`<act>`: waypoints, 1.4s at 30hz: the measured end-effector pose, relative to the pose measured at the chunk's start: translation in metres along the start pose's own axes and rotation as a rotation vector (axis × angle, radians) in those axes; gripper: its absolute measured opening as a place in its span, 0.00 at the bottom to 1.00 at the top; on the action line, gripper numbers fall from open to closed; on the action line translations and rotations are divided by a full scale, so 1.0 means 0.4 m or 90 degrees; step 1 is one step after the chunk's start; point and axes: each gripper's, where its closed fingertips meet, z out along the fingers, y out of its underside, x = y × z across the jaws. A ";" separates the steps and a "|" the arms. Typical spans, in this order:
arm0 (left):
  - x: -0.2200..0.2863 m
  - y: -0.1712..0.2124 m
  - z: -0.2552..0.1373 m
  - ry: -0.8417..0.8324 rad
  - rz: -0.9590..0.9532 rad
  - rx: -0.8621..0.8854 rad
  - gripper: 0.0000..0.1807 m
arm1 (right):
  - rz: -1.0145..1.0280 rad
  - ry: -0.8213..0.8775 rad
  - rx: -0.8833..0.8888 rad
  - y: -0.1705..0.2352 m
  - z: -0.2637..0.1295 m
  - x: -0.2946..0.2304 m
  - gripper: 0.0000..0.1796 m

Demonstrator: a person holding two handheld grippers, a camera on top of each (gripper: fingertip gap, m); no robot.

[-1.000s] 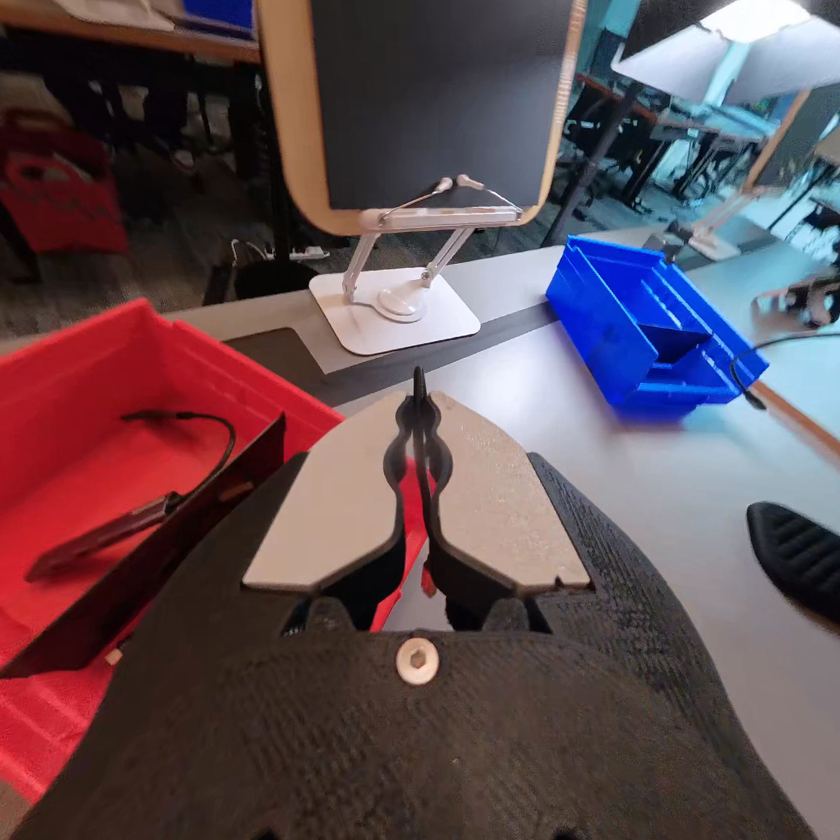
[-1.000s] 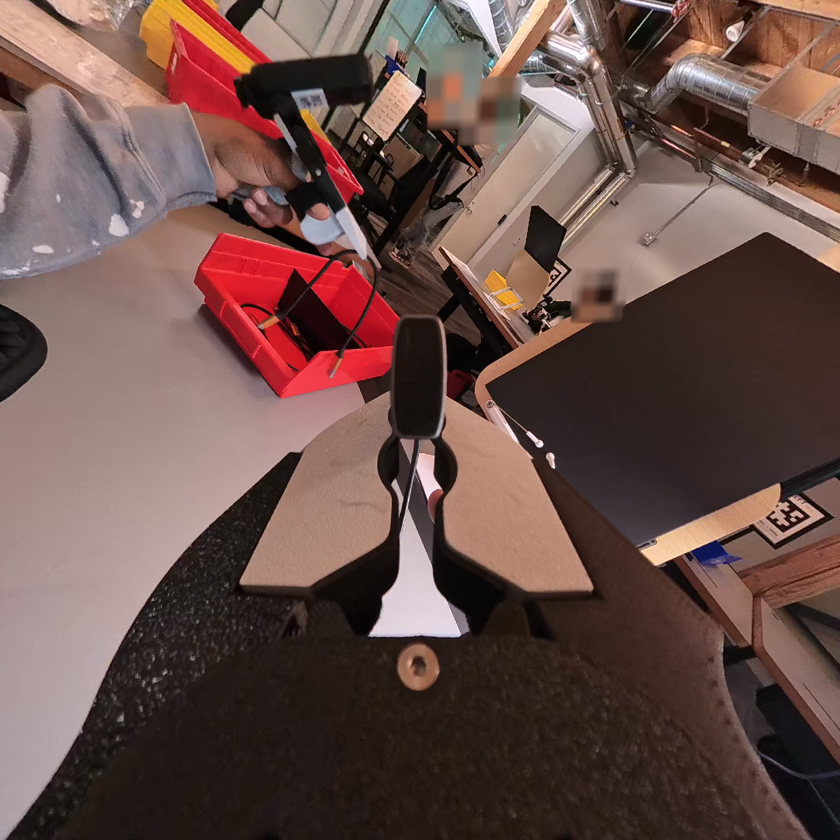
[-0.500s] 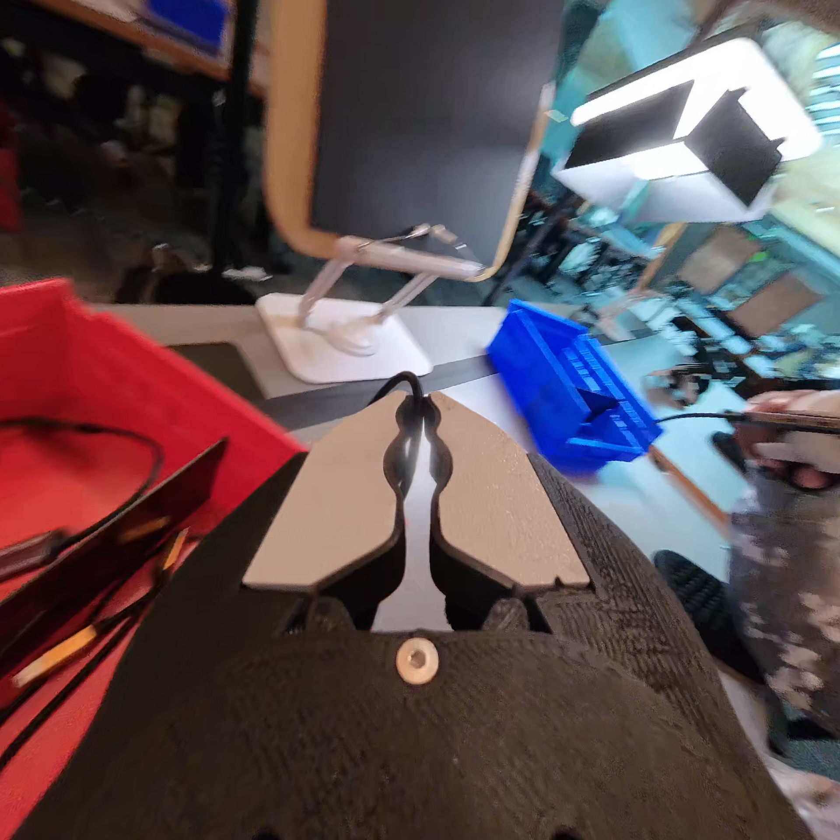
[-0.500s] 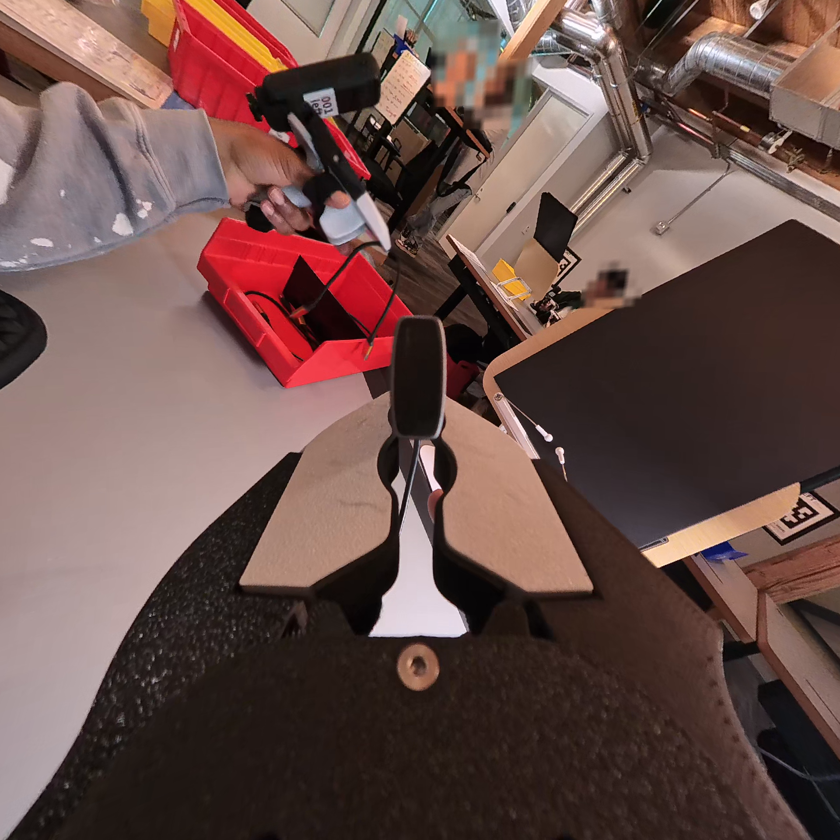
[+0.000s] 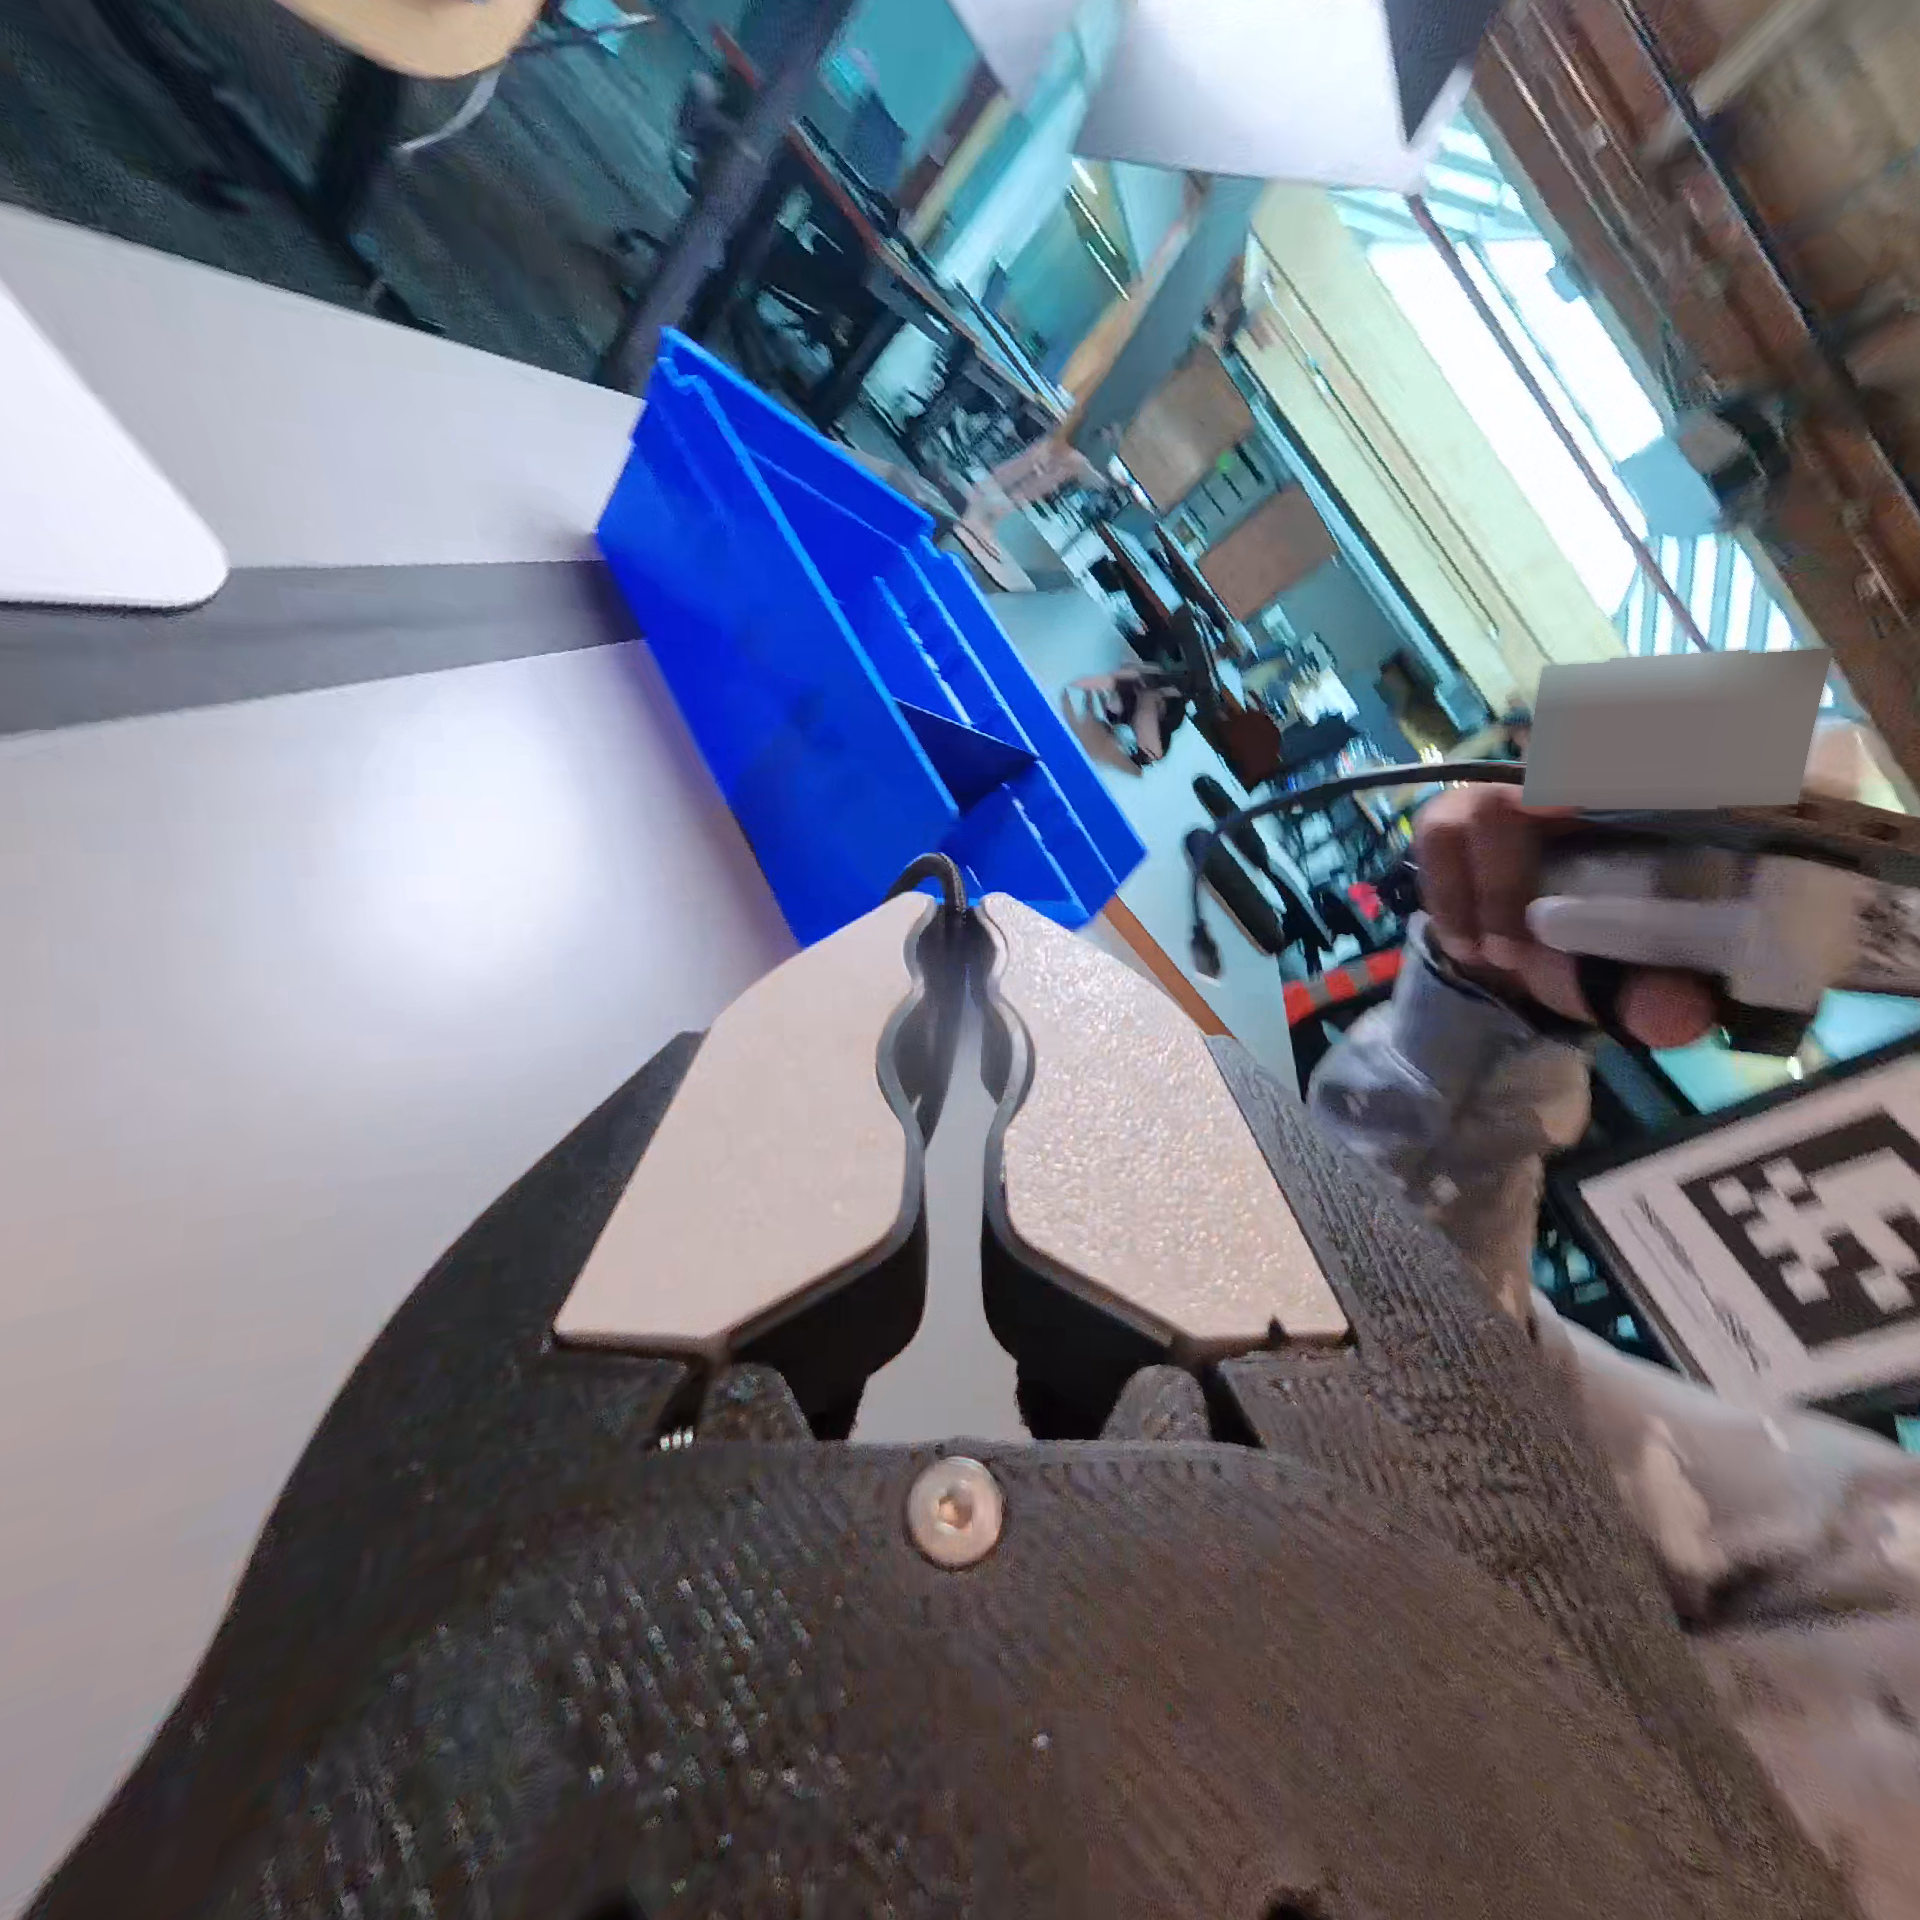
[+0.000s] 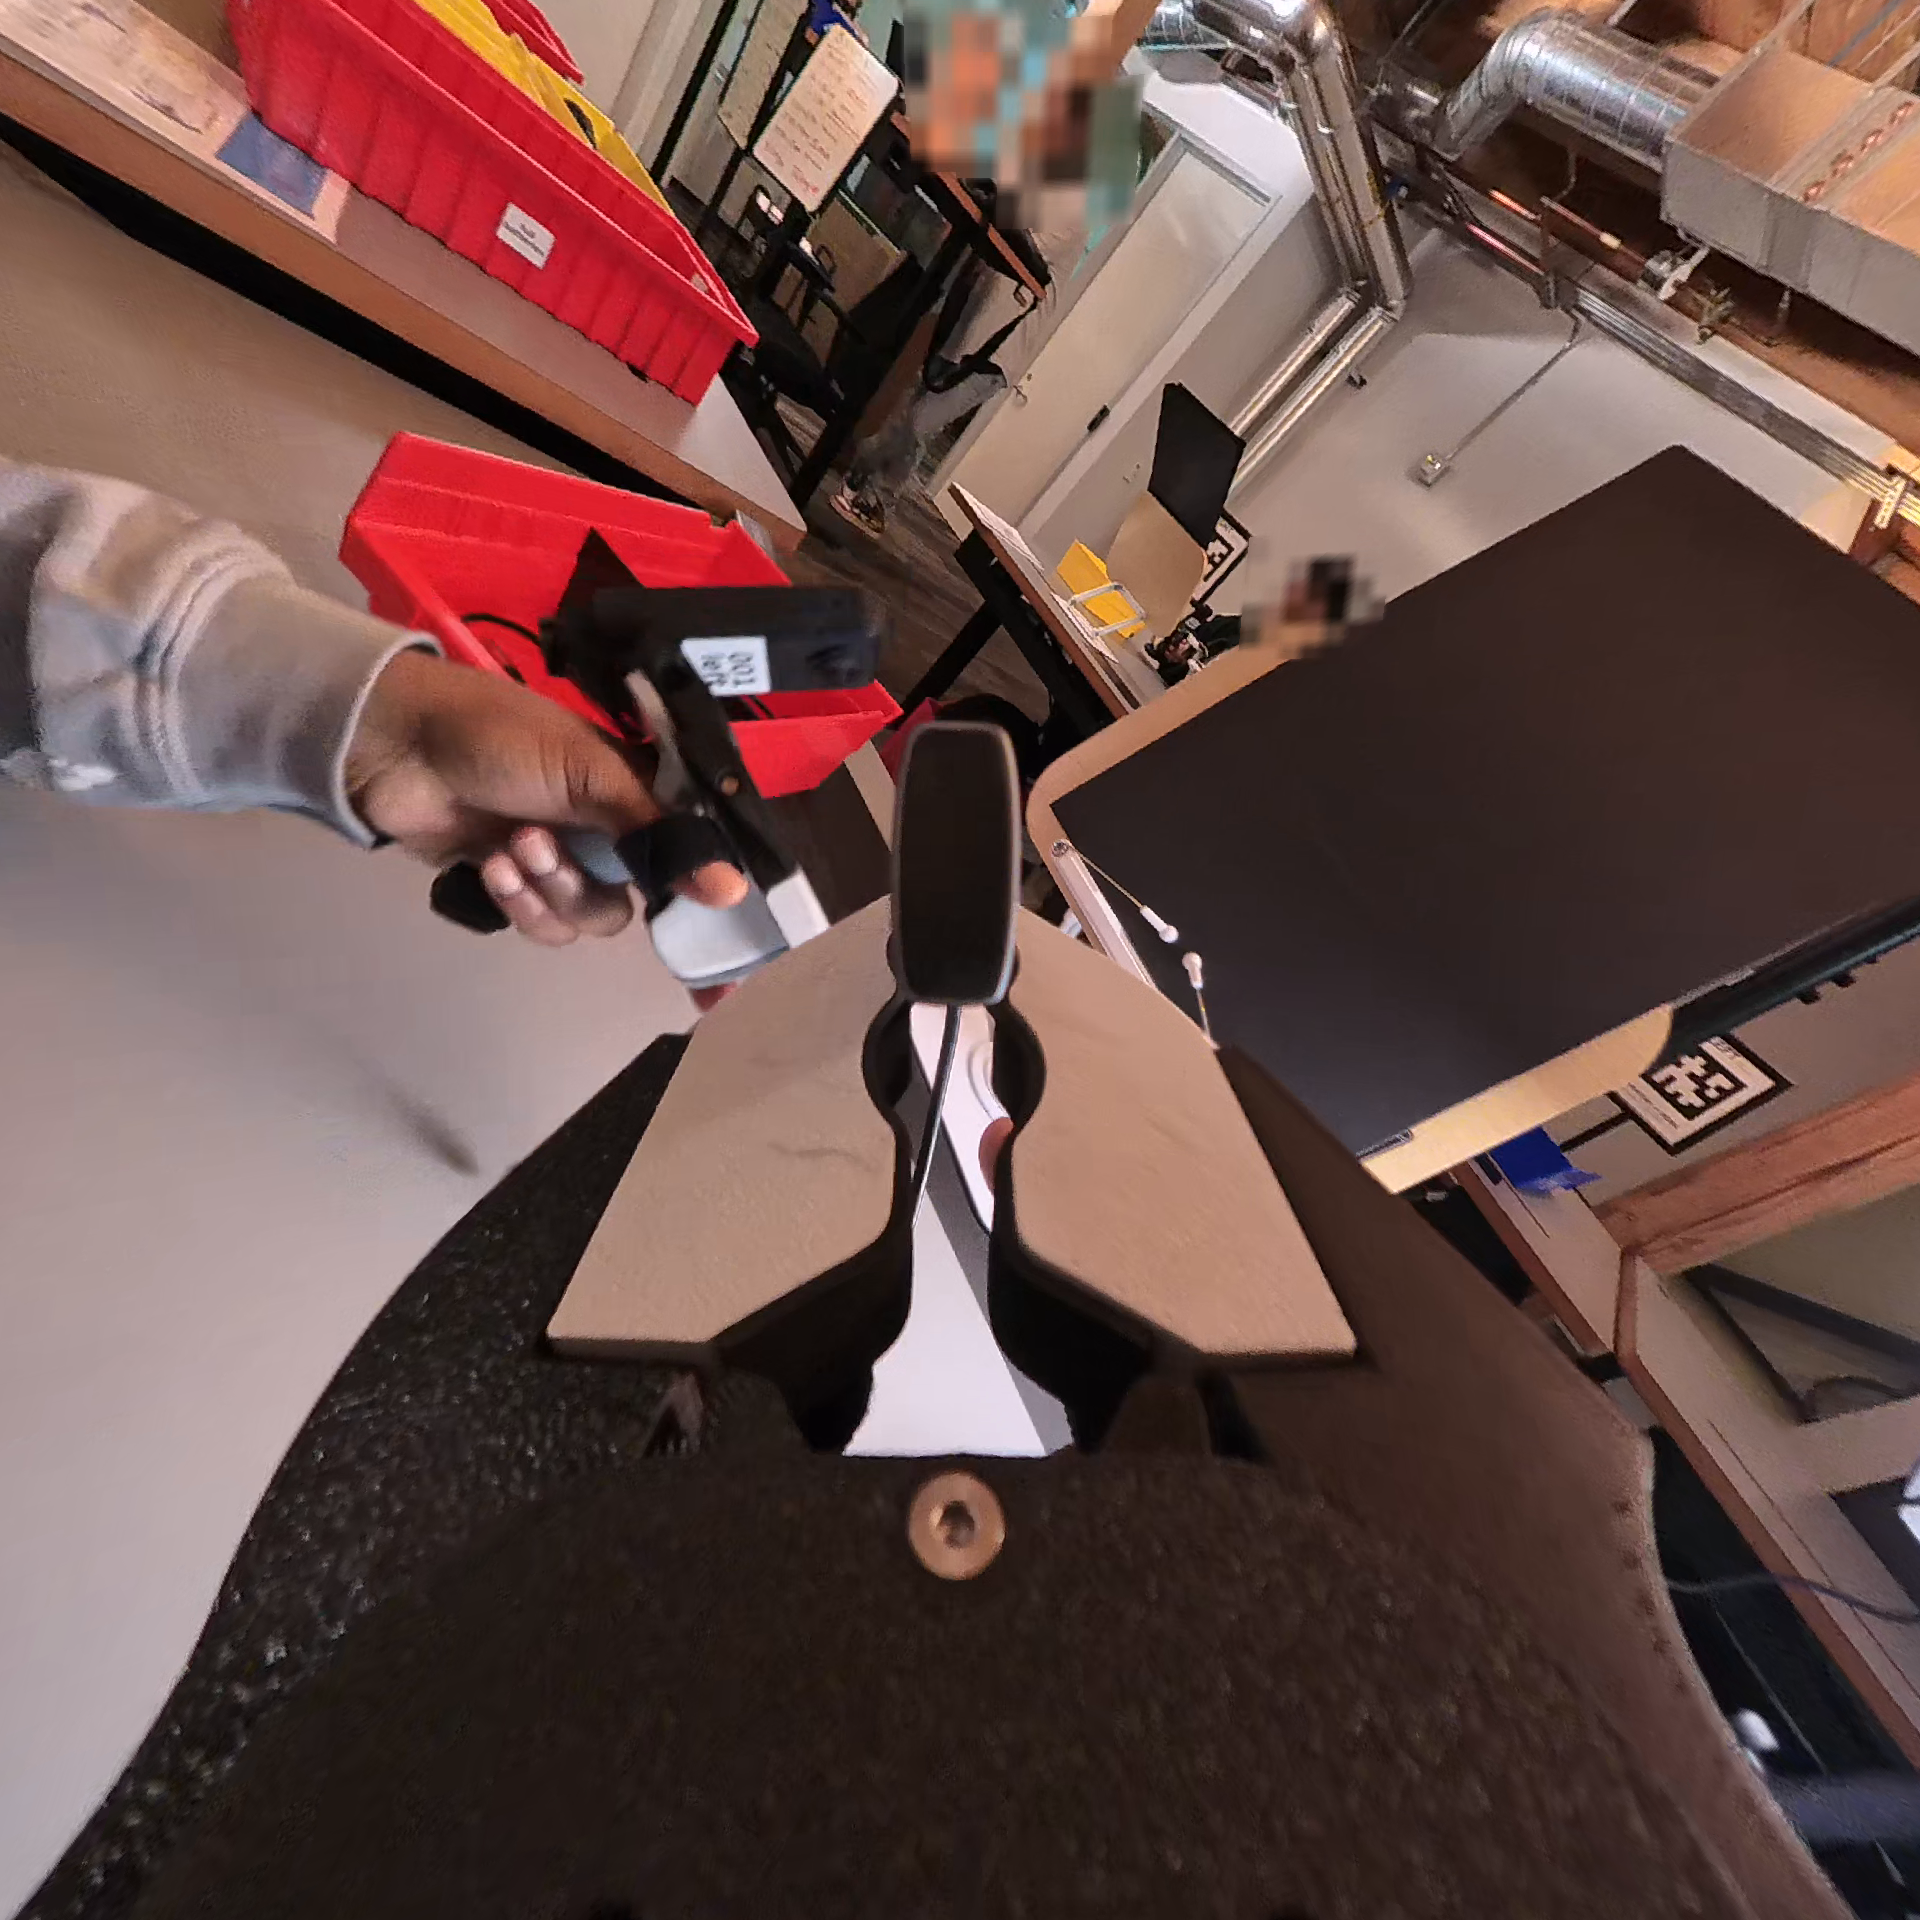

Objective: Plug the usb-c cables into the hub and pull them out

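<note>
My left gripper [image 5: 954, 914] is shut on a thin black usb-c cable [image 5: 933, 875] that loops out just past its tips, above the grey table [image 5: 312, 935]. My right gripper [image 6: 954, 987] is shut on a black hub [image 6: 956, 862] that stands upright out of the tips, its own thin lead [image 6: 930, 1132] running down between the fingers. In the right wrist view the left gripper's handle [image 6: 717, 748] and the hand holding it sit just left of the hub. In the left wrist view the right gripper's handle [image 5: 1704, 914] and hand are at the right, with a dark cable [image 5: 1351, 795] arching from it.
A blue bin [image 5: 831, 665] sits on the table ahead of the left gripper. A red bin [image 6: 540, 582] with cables lies behind the left hand. A white stand base [image 5: 83, 520] and a dark board [image 6: 1455, 831] on it are near. Tag markers [image 5: 1808, 1236] are around. Across from one pair of fingers to the other is roughly 15 cm.
The left gripper has swung right and tilted, away from the red bin toward the blue bin and the right hand. In the right wrist view the left hand has come down close beside the hub.
</note>
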 end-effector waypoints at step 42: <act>-0.009 0.466 -0.303 -0.064 0.578 -0.583 0.17 | 0.024 -0.023 -0.055 0.071 0.004 0.006 0.05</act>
